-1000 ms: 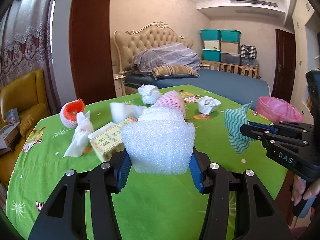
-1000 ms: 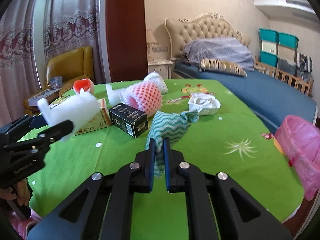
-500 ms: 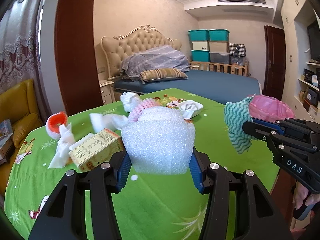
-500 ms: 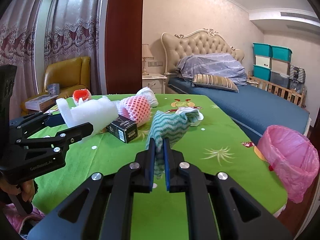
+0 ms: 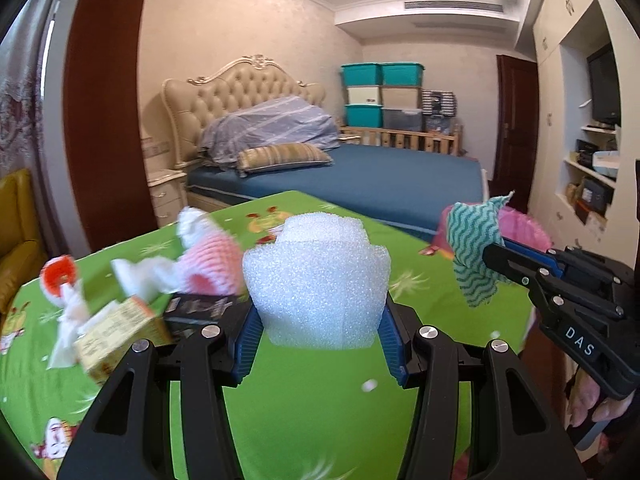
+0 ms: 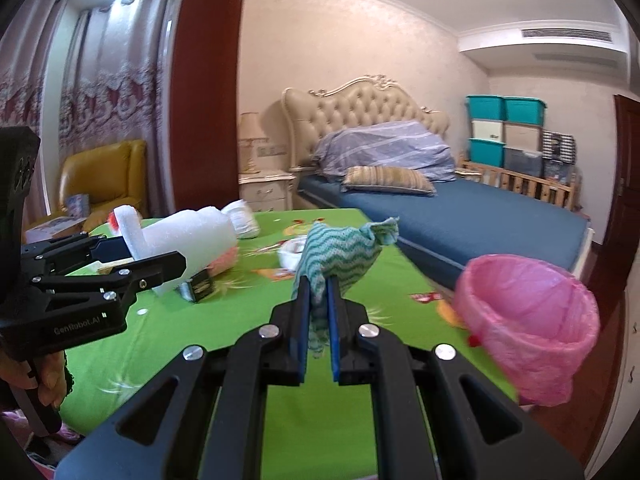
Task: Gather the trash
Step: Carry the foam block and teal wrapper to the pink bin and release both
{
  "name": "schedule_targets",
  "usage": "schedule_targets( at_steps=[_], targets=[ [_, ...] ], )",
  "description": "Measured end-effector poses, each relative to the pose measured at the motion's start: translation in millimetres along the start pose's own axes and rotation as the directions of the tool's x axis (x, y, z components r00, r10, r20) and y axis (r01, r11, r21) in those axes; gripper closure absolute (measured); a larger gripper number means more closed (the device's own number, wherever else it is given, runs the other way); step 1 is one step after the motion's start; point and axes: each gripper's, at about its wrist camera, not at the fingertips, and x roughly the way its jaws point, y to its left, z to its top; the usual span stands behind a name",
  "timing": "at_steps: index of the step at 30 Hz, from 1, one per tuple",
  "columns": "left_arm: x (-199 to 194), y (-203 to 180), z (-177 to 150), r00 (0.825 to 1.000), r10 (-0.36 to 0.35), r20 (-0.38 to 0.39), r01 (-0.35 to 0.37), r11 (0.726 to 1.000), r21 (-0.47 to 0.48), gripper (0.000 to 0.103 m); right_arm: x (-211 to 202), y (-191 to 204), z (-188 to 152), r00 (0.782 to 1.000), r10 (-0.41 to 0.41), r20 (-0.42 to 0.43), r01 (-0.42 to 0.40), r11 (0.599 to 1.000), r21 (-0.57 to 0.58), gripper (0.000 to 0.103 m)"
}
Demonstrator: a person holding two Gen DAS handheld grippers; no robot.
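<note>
My left gripper [image 5: 320, 332] is shut on a chunk of white foam [image 5: 316, 272] above the green table [image 5: 312, 412]. To its right, my right gripper [image 5: 492, 258] is shut on a teal wavy cloth [image 5: 474, 240], in front of the pink-lined bin [image 5: 524, 228]. The right wrist view shows the cloth [image 6: 344, 248] pinched in the right gripper [image 6: 318, 292], the bin [image 6: 528, 320] open-topped off the table's right edge, and the left gripper [image 6: 160, 260] with the foam [image 6: 188, 232] at left.
Left on the table lie a pink foam net [image 5: 212, 260], a red-and-white net [image 5: 58, 276], white tissues [image 5: 68, 316], a yellow carton [image 5: 120, 328], a black box [image 5: 196, 308] and a white bowl-shaped scrap [image 6: 290, 254]. Beyond stand a bed [image 6: 480, 212], a dark wooden post [image 6: 204, 92] and a yellow armchair [image 6: 100, 176].
Both grippers have swung right with their loads still held. The table's litter has slid left in view, and the pink bin now looms larger in the right wrist view.
</note>
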Motion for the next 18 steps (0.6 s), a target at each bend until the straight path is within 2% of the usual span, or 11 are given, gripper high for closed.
schedule_targets(
  at_steps=[10, 18],
  targets=[
    [40.7, -63.7, 23.2, 0.992, -0.124, 0.0, 0.123, 0.989, 0.085, 0.055, -15.0, -84.3, -10.9, 0.987, -0.159, 0.002, 0.159, 0.984, 0.075, 0.094],
    [80.5, -123.7, 60.7, 0.964, -0.265, 0.001, 0.263, 0.958, 0.11, 0.054, -15.6, -154.7, -13.4, 0.97, -0.243, -0.014, 0.243, 0.964, 0.11, 0.094]
  ],
)
